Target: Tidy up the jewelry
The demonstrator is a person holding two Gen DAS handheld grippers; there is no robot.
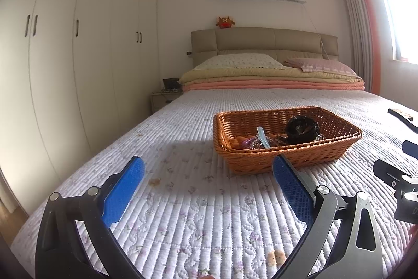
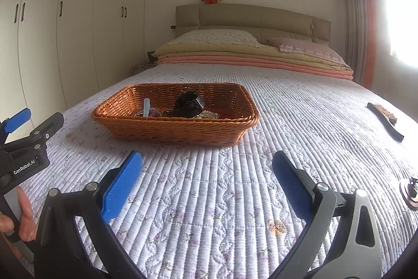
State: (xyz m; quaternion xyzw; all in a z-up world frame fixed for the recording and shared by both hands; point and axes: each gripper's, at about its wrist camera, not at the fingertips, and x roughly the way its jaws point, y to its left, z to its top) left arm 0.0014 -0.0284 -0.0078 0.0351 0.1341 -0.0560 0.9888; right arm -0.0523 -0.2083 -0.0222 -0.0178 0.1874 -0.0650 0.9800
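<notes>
Left wrist view: the left hand-held gripper hangs low over the quilted bed with its blue pads spread wide and nothing between them.
Basket, left wrist view: a woven wicker basket sits on the quilt just beyond the right-side blue pad.
Contents, left wrist view: the jewelry is a tangled heap on the basket floor, purple and clear beads with a pale blue clip standing up out of it; a black round piece lies beside it.
Only in this view: a small brown spot on the quilt near the left-side pad, and a nightstand beside the bed.
Right wrist view: the right hand-held gripper is likewise wide open and holds nothing.
Basket, right wrist view: the basket stands ahead and left of centre.
Contents, right wrist view: the jewelry shows as beads, with pearl-like strands to the right of the black piece.
Only in this view: a brush lying well apart on the right, a round metal object at the right edge, and the left hand-held gripper at the left edge.
</notes>
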